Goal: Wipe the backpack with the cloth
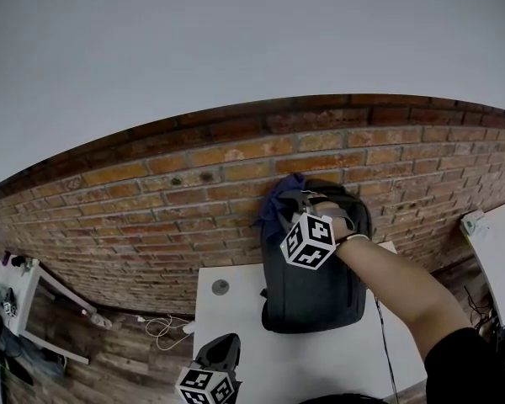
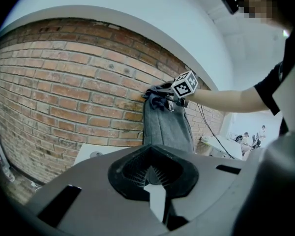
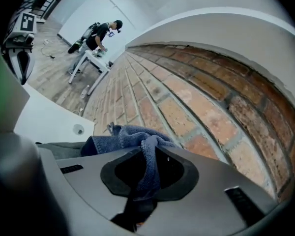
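A dark grey backpack (image 1: 316, 289) stands upright on the white table (image 1: 236, 310), leaning against the brick wall (image 1: 194, 200). A blue cloth (image 1: 278, 202) is bunched at its top left corner. My right gripper (image 1: 298, 204) is shut on that cloth and presses it to the top of the bag. In the right gripper view the cloth (image 3: 132, 139) hangs down between the jaws of the gripper (image 3: 146, 183), over the grey backpack (image 3: 59, 149). My left gripper (image 1: 222, 345) hovers low at the table's front, shut and empty, pointing at the backpack (image 2: 167, 129).
The table has a round cable hole (image 1: 220, 287) left of the bag. White cables (image 1: 162, 328) lie on the wooden floor. Other white tables stand at far left (image 1: 34, 289) and far right (image 1: 497, 242). A person (image 3: 102, 32) works at a distant table.
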The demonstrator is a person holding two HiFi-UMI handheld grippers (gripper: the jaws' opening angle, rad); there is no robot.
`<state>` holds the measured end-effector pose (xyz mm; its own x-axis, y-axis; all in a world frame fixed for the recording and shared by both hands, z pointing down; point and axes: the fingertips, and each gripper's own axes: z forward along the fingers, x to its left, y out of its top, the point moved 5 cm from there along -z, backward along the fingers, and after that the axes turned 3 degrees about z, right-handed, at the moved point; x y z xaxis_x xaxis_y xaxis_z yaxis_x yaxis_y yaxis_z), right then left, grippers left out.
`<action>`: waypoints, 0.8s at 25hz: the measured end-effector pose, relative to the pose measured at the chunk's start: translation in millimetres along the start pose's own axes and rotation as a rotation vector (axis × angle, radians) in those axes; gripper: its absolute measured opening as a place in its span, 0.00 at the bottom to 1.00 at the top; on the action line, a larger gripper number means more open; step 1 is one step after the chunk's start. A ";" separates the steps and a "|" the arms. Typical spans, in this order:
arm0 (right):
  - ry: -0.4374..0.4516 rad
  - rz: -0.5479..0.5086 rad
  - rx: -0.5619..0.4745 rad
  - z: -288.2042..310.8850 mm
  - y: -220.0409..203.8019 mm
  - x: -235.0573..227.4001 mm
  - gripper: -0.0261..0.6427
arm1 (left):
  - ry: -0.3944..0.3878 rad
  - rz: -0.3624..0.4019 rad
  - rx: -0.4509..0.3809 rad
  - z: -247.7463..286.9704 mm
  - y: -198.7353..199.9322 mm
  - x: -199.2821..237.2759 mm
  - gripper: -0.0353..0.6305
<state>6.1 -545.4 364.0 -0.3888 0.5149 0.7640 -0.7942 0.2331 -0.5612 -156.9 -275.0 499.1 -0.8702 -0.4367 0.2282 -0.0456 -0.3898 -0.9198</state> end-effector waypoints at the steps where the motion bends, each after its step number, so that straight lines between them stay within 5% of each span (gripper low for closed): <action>1: 0.006 -0.027 -0.002 1.5 2.6 3.8 0.12 | 0.005 0.001 0.000 -1.6 0.2 0.4 0.05; 4: -0.003 -0.138 0.003 3.3 1.4 6.5 0.12 | 0.018 0.003 0.001 -4.5 0.2 2.5 0.05; 13: -0.049 -0.245 0.086 -15.3 -28.1 -17.2 0.12 | -0.007 0.038 -0.010 0.9 6.8 -10.0 0.05; 20: -0.094 -0.134 0.215 -42.4 -86.3 -61.1 0.12 | -0.033 0.063 0.001 6.2 11.4 -20.6 0.05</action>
<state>118.2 -562.0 352.3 -0.3069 0.4104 0.8587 -0.9185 0.1088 -0.3802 -136.5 -275.4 485.9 -0.8546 -0.4869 0.1806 0.0091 -0.3617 -0.9322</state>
